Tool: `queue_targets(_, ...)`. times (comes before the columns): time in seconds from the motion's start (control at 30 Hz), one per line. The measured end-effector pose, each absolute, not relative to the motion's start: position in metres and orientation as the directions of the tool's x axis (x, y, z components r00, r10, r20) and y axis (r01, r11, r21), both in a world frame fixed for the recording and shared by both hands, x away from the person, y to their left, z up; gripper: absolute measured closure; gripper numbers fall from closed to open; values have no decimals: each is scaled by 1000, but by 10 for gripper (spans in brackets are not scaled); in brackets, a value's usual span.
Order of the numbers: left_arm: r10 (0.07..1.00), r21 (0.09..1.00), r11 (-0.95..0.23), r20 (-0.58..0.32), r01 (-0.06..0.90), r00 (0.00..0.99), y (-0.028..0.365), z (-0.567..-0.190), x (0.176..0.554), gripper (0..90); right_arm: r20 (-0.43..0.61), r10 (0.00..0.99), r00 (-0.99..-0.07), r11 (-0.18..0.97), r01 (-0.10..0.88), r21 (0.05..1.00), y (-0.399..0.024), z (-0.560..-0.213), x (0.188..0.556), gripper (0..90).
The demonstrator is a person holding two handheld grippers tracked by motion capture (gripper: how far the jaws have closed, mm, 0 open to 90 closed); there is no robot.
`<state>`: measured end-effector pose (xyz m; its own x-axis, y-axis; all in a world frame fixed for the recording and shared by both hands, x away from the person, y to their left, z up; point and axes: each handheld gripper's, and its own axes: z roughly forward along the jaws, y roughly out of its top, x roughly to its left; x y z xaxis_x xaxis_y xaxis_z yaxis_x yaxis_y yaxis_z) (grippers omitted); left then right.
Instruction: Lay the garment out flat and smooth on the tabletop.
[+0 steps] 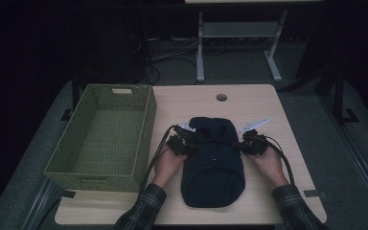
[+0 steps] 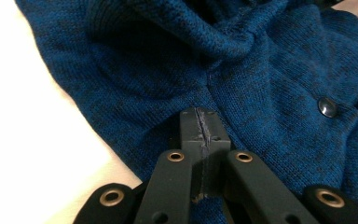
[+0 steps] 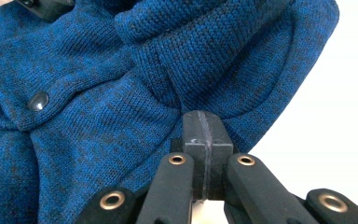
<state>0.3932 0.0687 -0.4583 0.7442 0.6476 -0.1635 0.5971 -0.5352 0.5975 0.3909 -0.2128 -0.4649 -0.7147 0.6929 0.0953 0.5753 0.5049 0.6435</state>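
High view is showing the blue knit garment (image 1: pixel 214 162) lying at centre frame; the left gripper (image 1: pixel 184 142) and right gripper (image 1: pixel 250 143), both pinched closed on its edges, should be moving evenly together.

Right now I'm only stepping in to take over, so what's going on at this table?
A person holds a gripper in each hand at either side of a dark blue knitted garment lying on the table. The left gripper and right gripper both have their jaws shut, tips against the knit; whether fabric is pinched between them is unclear. A green woven basket stands to the left with nothing in it.
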Motion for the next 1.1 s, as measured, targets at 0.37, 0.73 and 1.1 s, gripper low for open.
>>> queue_targets(0.37, 595, 615, -541, -202, 574, 778, 59, -461, 372, 900, 109, 696, -710, 500, 588, 636, -231, -464, 363, 900)
queue_targets(0.73, 576, 617, -547, -214, 566, 789, 59, -462, 369, 900, 117, 738, -665, 393, 564, 726, -247, -436, 388, 900)
queue_targets(1.1, 570, 616, -561, -197, 553, 798, 59, -462, 367, 900, 78, 767, -637, 455, 625, 634, -224, -462, 442, 900)
